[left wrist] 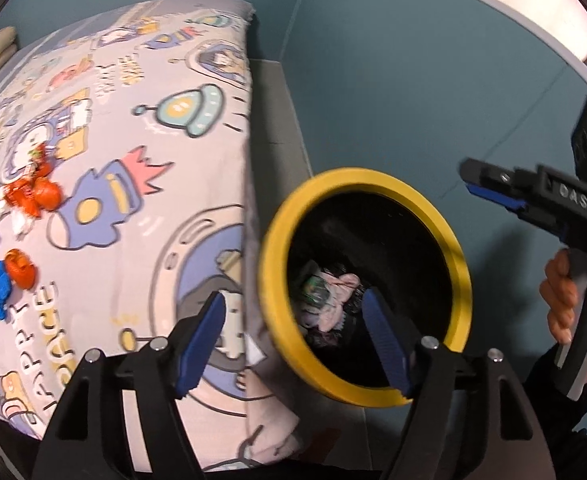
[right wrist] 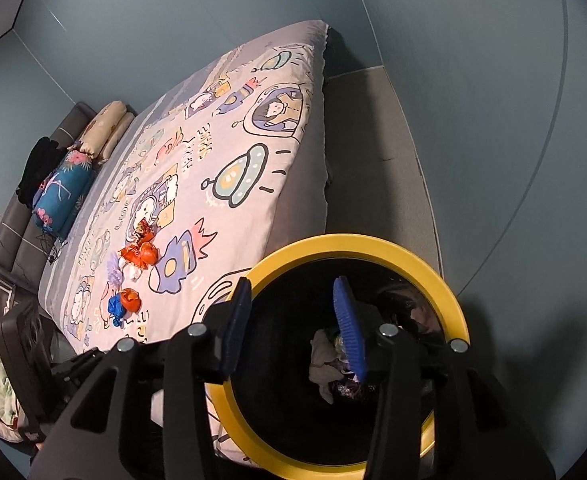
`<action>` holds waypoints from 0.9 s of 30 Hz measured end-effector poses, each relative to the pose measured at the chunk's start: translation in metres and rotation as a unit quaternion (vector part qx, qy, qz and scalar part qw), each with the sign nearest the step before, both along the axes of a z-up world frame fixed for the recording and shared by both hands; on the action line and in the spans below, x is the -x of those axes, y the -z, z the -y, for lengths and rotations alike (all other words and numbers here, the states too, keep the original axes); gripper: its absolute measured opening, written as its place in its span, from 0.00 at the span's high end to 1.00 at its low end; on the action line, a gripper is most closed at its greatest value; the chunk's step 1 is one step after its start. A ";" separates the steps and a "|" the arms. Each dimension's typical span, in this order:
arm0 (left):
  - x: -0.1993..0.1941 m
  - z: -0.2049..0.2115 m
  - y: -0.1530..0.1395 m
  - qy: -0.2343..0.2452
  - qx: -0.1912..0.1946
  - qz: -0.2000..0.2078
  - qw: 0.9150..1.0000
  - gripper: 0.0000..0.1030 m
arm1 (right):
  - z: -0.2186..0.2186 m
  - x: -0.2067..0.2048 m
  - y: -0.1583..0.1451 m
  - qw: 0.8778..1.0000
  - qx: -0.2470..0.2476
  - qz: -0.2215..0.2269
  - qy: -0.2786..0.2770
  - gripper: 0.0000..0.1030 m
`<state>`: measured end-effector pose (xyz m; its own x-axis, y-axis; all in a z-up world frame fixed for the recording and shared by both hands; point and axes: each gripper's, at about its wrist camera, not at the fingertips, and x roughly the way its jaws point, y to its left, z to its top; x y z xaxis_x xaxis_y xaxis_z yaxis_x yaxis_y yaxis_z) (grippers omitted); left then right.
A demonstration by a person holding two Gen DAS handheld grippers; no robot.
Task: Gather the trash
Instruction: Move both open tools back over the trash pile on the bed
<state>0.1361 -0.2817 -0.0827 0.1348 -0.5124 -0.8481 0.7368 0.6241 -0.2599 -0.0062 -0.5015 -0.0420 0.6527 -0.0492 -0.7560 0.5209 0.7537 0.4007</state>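
Observation:
A black bin with a yellow rim (left wrist: 277, 248) stands on the floor against the bed's side. Crumpled pinkish trash (left wrist: 333, 300) lies at its bottom. My left gripper (left wrist: 295, 308) is open and empty, one finger over the bed's edge and the other over the bin's mouth. In the right wrist view my right gripper (right wrist: 291, 292) hangs open and empty above the same yellow rim (right wrist: 373, 242), with the dropped trash (right wrist: 325, 356) below. On the bed lie orange wrappers (left wrist: 33, 196) (right wrist: 139, 254) and a blue and orange crumpled pair (left wrist: 5, 280) (right wrist: 123, 304).
The bed (right wrist: 253, 140) has a pale sheet with space cartoons. Pillows (right wrist: 105, 128) and a blue floral cushion (right wrist: 61, 196) lie at its head. A grey floor strip (right wrist: 373, 160) runs between bed and blue wall. A hand (left wrist: 561, 300) holds the right gripper's handle.

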 end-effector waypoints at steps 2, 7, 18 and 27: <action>-0.008 -0.008 -0.001 -0.012 0.000 0.004 1.000 0.32 | -0.004 -0.003 -0.003 1.000 0.005 0.002 -0.004 0.54; -0.026 -0.032 -0.003 -0.046 0.002 0.007 0.999 0.29 | -0.017 -0.016 -0.012 1.000 0.019 0.004 -0.022 0.47; -0.064 -0.094 0.000 -0.117 -0.009 0.020 0.993 0.22 | -0.059 -0.071 -0.020 0.995 0.039 -0.009 -0.088 0.39; -0.099 -0.149 0.016 -0.176 -0.019 0.010 0.984 0.21 | -0.100 -0.134 -0.005 0.987 0.042 -0.037 -0.151 0.35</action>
<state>0.2349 -0.1326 -0.0985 0.3144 -0.3984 -0.8617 0.4778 0.8507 -0.2190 0.1282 -0.4010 -0.0368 0.5906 0.0751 -0.8035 0.2932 0.9076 0.3004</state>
